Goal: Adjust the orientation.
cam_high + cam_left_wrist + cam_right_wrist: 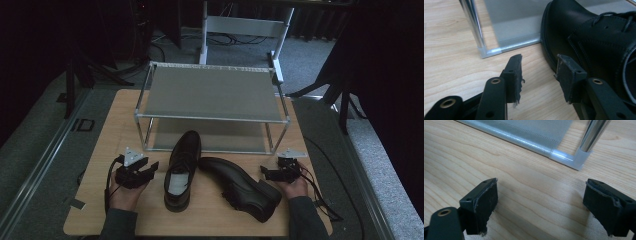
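With both jaws wide and empty, the left gripper (pixel 150 169) should straddle the upright black leather shoe (pixel 182 170) squarely at its side wall.

A two-tier shoe rack (pixel 210 92) is set on the table (pixel 100 145); two black shoes (pixel 182 167) (pixel 240 185) are laid before it.

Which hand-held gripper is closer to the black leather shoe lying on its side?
Right. The right hand-held gripper sits beside that tipped black leather shoe; the left hand-held gripper is beyond the upright shoe.
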Action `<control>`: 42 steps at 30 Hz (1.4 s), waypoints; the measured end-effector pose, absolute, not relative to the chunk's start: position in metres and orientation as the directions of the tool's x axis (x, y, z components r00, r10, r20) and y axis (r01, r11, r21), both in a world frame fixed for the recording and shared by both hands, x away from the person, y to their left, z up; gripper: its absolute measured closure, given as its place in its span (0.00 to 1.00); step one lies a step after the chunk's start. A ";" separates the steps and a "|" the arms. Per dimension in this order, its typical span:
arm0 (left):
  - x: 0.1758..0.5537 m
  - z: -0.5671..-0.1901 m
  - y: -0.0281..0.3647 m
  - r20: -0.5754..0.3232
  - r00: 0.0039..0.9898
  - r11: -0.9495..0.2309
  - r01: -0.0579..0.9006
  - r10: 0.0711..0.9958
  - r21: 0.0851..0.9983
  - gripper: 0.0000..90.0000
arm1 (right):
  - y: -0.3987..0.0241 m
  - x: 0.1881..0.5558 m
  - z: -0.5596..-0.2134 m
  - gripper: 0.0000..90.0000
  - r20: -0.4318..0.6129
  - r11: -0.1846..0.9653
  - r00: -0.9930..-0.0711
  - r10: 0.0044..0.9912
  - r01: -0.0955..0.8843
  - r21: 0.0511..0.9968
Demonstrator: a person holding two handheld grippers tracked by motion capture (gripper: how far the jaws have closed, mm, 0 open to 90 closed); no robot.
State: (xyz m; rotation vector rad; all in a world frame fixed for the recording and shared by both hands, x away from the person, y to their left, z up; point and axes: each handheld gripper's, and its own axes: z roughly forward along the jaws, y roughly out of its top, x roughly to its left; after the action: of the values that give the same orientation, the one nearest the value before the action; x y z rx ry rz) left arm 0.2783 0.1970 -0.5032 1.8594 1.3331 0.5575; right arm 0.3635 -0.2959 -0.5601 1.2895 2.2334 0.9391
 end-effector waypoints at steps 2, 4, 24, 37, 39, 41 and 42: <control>0.275 -0.498 0.195 -0.079 0.374 -0.168 0.584 0.924 0.794 0.59 | -0.296 0.363 -0.560 0.14 -0.005 0.350 -0.498 0.867 0.602 0.717; 0.271 -0.493 0.194 -0.084 0.393 -0.172 0.572 0.916 0.802 0.59 | -0.296 0.363 -0.560 0.14 -0.005 0.350 -0.498 0.867 0.602 0.717; 0.263 -0.484 0.162 -0.053 0.574 -0.334 0.547 0.817 0.767 0.66 | -0.296 0.363 -0.560 0.15 -0.005 0.347 -0.495 0.869 0.603 0.718; 0.267 -0.489 0.143 0.057 0.505 -0.370 0.546 0.861 0.752 0.88 | -0.296 0.363 -0.560 0.15 -0.004 0.347 -0.495 0.869 0.603 0.718; 0.264 -0.488 0.141 0.066 0.482 -0.362 0.554 0.874 0.750 0.91 | -0.296 0.363 -0.560 0.15 -0.005 0.348 -0.496 0.868 0.602 0.719; 0.262 -0.488 0.141 0.061 0.474 -0.356 0.562 0.878 0.747 0.91 | -0.296 0.364 -0.560 0.15 -0.005 0.348 -0.497 0.868 0.602 0.718; 0.260 -0.487 0.140 0.067 0.469 -0.358 0.566 0.881 0.743 0.91 | -0.296 0.363 -0.560 0.15 -0.005 0.348 -0.497 0.868 0.602 0.719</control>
State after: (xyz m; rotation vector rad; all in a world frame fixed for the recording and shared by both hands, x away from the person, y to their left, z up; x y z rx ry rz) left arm 0.2596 0.1404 -0.4870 2.0614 1.1958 0.6159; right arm 0.3635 -0.2964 -0.5600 1.2906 2.2304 0.9417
